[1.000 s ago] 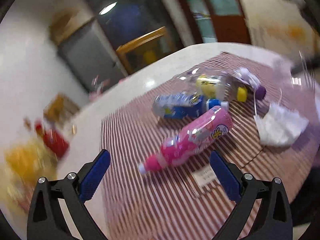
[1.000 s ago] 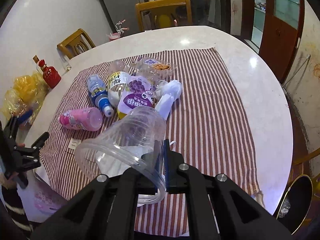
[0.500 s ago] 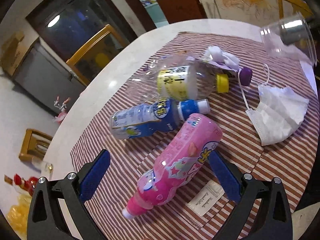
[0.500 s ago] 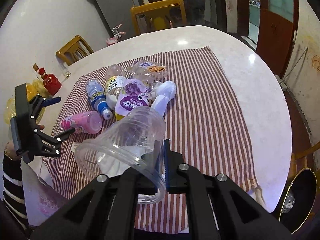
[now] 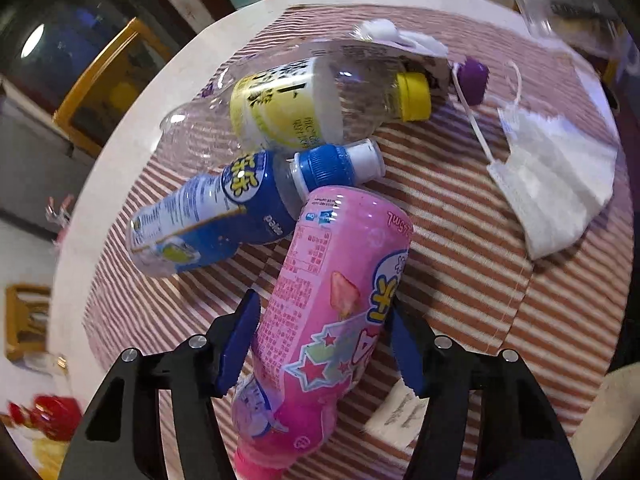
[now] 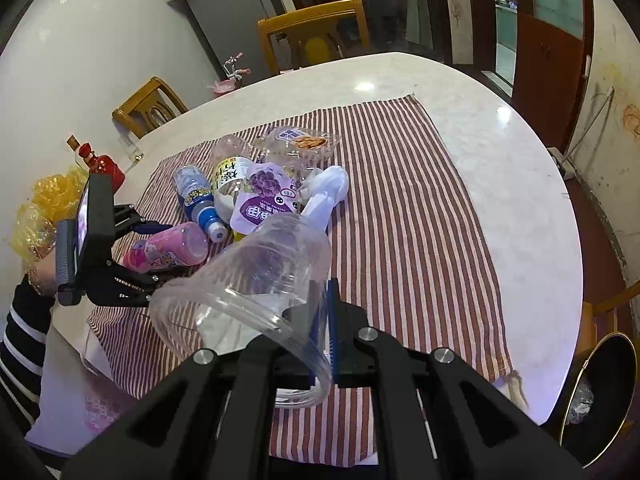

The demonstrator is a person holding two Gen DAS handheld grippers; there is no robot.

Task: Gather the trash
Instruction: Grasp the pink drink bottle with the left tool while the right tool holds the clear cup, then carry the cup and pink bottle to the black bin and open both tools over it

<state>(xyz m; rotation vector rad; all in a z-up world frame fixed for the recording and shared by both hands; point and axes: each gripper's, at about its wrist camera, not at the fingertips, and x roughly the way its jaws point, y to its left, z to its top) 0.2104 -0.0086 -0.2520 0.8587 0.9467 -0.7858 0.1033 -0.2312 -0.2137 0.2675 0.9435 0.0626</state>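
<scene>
My left gripper [image 5: 324,344] is closed around a pink bottle [image 5: 340,292] lying on the striped cloth [image 5: 460,240]; both blue pads touch its sides. It also shows in the right wrist view [image 6: 168,248]. A blue bottle [image 5: 224,208], a clear yellow-label bottle [image 5: 288,100], a purple pouch [image 6: 264,196] and a white face mask [image 5: 552,184] lie beside it. My right gripper [image 6: 320,332] is shut on the rim of a clear plastic cup [image 6: 256,280], held above the cloth's near edge.
A round white table [image 6: 500,184] carries the cloth. A snack wrapper [image 6: 300,144] and white tissue [image 6: 328,188] lie in the pile. A red bottle [image 6: 100,164] and yellow bags [image 6: 44,208] are at the left. Wooden chairs [image 6: 316,36] stand behind. A bin [image 6: 600,392] sits at the lower right.
My left gripper moved forward onto the pink bottle and its fingers closed in against it. My right gripper kept holding the cup almost still.
</scene>
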